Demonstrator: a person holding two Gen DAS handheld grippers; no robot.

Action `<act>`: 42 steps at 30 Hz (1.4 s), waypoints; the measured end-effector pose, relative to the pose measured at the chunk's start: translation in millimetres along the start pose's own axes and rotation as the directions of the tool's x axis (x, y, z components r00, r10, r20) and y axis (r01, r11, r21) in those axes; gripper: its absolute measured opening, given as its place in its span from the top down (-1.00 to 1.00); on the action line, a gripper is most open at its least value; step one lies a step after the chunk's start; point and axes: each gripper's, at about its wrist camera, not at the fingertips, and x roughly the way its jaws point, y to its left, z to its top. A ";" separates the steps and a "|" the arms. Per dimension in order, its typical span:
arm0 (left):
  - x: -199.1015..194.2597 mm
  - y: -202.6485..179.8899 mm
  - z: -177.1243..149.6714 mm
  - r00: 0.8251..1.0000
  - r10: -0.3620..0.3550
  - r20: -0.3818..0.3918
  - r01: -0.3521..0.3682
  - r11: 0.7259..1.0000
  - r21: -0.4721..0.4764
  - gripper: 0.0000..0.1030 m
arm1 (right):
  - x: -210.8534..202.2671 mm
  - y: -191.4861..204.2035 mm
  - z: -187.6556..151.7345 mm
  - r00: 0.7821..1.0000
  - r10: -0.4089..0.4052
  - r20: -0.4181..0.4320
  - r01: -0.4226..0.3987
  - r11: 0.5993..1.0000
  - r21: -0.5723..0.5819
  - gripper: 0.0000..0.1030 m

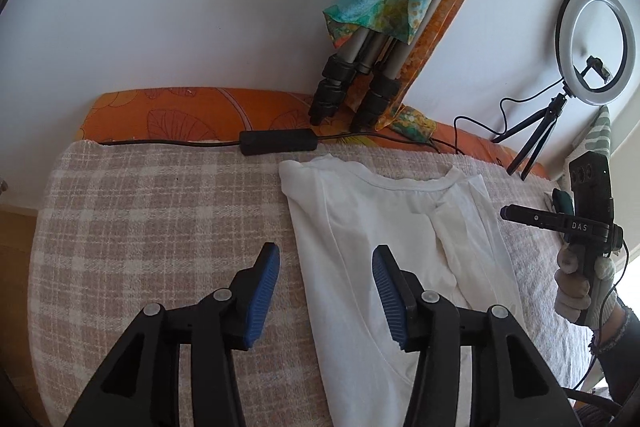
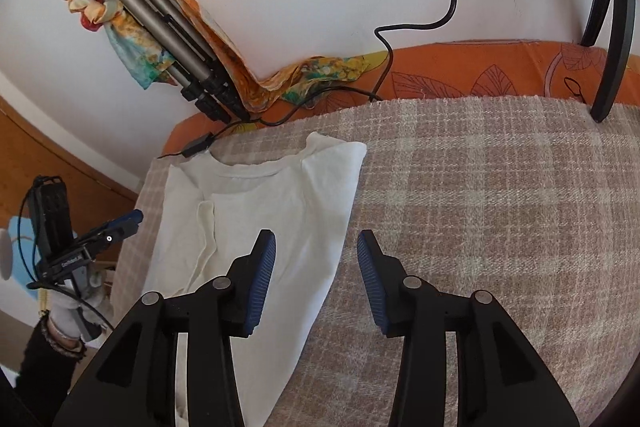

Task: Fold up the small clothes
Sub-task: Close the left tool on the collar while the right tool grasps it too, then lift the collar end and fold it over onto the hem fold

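Observation:
A white T-shirt (image 1: pixel 384 227) lies on the checked beige cloth (image 1: pixel 160 219), its sides folded in to a long narrow strip, neckline toward the wall. My left gripper (image 1: pixel 326 255) is open and empty, hovering over the shirt's left edge. The shirt also shows in the right wrist view (image 2: pixel 288 211). My right gripper (image 2: pixel 316 247) is open and empty over the shirt's right edge. The right gripper (image 1: pixel 516 214) appears at the right in the left wrist view. The left gripper (image 2: pixel 128 219) appears at the left in the right wrist view.
A folded tripod (image 1: pixel 360 75) draped with a coloured scarf (image 1: pixel 384 3) leans on the wall behind. A black adapter (image 1: pixel 278 142) and cable lie at the cloth's far edge. A ring light (image 1: pixel 596 43) stands at the back right. A black chair leg (image 2: pixel 612 59) rests on the cloth.

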 end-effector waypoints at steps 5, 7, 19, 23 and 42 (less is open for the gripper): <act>31.5 6.6 18.0 0.997 0.072 -0.025 -0.071 0.996 0.045 0.29 | 9.6 -4.5 11.0 1.000 0.005 0.012 -0.005 1.000 0.023 0.18; 43.9 4.9 23.6 0.995 0.090 -0.038 -0.088 0.994 0.066 0.30 | 13.4 -1.9 13.7 1.000 0.002 0.010 -0.002 1.000 0.008 0.18; 62.6 -3.4 40.4 0.998 0.065 -0.026 -0.062 0.993 0.098 0.89 | 41.0 0.2 23.9 1.000 0.014 -0.019 -0.015 0.999 -0.030 0.88; 51.0 -6.9 42.4 1.000 0.029 0.011 -0.030 0.996 0.080 0.95 | 33.9 9.8 22.1 1.000 0.014 0.017 -0.013 0.998 -0.059 0.93; -102.0 -63.7 -11.9 0.984 -0.002 0.176 -0.024 0.990 0.142 0.98 | -86.0 87.8 -42.0 0.984 0.087 0.158 -0.065 0.988 -0.140 0.98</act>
